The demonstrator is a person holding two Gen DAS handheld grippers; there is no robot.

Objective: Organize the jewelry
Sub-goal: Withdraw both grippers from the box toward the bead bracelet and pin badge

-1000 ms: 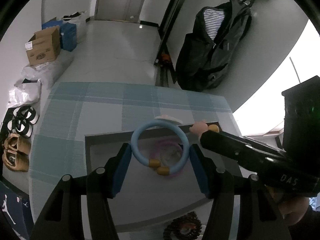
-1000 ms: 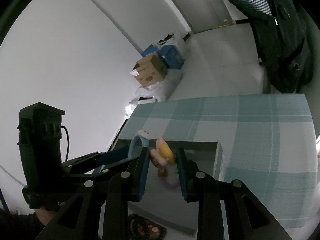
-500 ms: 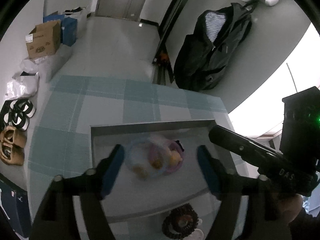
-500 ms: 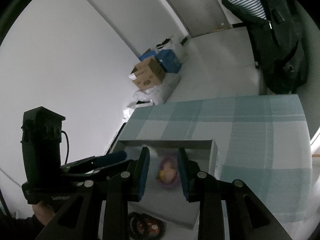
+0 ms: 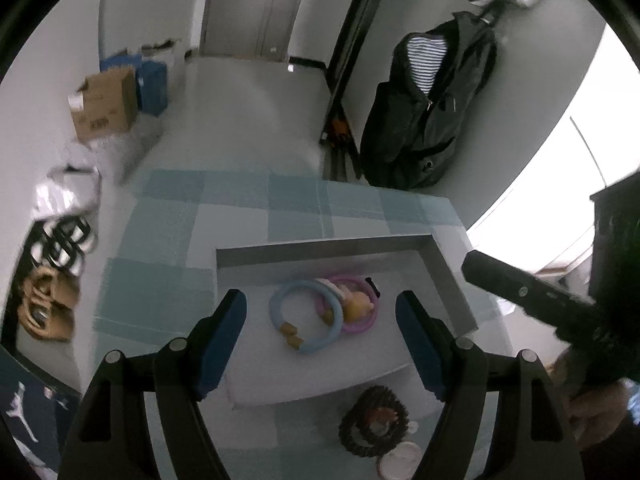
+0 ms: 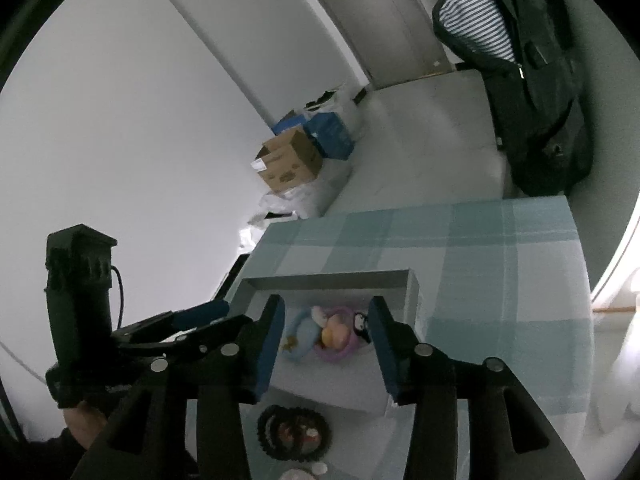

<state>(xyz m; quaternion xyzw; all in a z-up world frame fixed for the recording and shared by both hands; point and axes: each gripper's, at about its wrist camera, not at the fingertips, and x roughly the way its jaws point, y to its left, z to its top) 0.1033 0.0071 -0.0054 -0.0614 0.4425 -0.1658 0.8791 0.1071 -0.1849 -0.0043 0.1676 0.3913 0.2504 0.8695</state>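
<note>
The surface point(image 5: 168, 240), spread with a pale blue-and-white checked cloth, carries a shallow grey rectangular tray point(image 5: 324, 248) with low walls, set there, it seems, as the one place where the jewelry is gathered. Inside it, toward the far side, a light blue ring bracelet with wooden beads point(image 5: 306, 316) overlaps a pink ring bracelet point(image 5: 366, 322) bearing a small peach-coloured charm point(image 5: 358, 304); they lie loose in a small heap.

The left gripper point(image 5: 320, 330) hovers over the tray with its blue-padded fingers point(image 5: 224, 328) released and wide, nothing between them. The right gripper point(image 6: 326, 338) has its jaws opening, also empty, the heap lying well beyond them.

Just outside the tray's near wall, a dark beaded bracelet point(image 5: 374, 420) rests on the cloth, probably the next piece to go in.
</note>
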